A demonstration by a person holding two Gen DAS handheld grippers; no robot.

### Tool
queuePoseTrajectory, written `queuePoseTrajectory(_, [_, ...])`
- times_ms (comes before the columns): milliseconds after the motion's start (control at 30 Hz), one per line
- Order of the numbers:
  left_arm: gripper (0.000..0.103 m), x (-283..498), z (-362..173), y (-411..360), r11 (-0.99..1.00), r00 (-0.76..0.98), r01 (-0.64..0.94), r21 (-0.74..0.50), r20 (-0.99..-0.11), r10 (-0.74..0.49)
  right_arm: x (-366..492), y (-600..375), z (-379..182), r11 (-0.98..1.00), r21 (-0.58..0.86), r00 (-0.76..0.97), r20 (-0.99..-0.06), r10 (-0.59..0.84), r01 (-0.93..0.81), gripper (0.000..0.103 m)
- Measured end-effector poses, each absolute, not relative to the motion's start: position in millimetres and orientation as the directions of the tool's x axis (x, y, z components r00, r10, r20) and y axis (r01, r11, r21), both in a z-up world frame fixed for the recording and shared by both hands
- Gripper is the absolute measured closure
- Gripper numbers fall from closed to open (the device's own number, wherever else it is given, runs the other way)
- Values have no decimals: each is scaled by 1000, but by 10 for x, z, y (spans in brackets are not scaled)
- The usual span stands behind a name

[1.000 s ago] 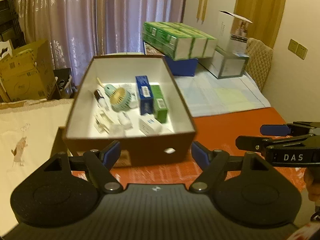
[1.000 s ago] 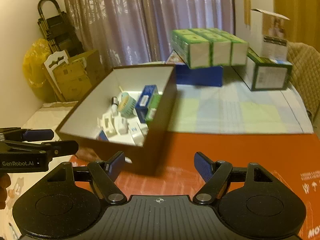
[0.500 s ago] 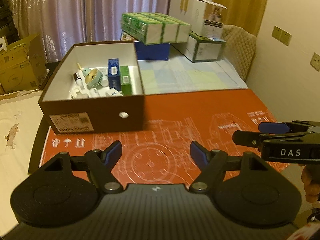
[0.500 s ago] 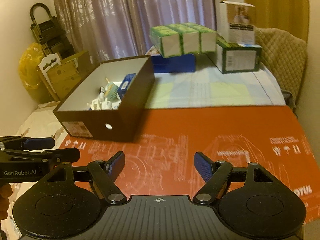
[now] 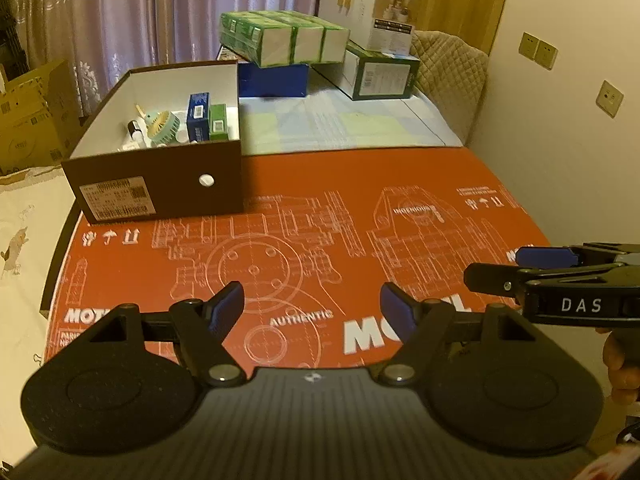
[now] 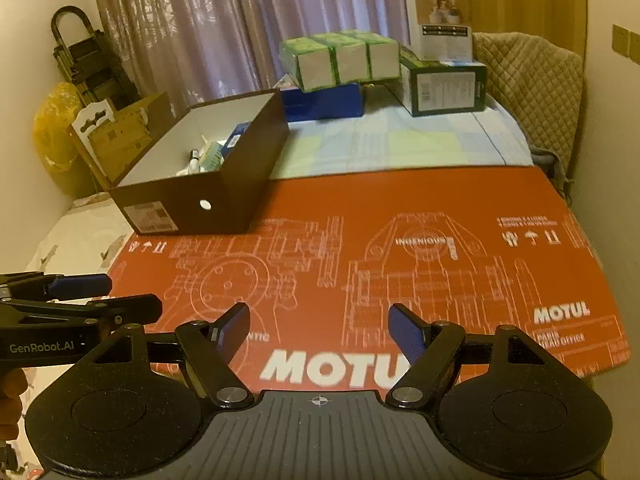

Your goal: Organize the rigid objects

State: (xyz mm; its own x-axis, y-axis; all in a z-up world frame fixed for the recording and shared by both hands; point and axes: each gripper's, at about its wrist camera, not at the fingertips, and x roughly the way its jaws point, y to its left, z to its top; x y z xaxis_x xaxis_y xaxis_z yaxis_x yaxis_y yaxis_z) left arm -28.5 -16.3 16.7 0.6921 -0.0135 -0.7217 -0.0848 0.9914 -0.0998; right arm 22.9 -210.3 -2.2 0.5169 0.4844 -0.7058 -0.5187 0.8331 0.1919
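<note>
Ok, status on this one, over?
Left gripper open, empty. Right gripper open, empty. Small items in brown box on red mat. Nothing in the way.

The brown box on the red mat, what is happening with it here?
A person holds two grippers above the red mat. The left gripper and right gripper are both open and empty. The brown box sits at the mat's far left corner, holding a small fan and small cartons. Nothing is being grasped.
</note>
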Motion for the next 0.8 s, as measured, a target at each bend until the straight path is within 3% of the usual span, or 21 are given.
queuePoseTrajectory(800, [31, -492, 85, -444, 992, 683, -77, -104, -730, -24, -77, -2385, -116, 845, 188, 504, -730, 460, -500, 30])
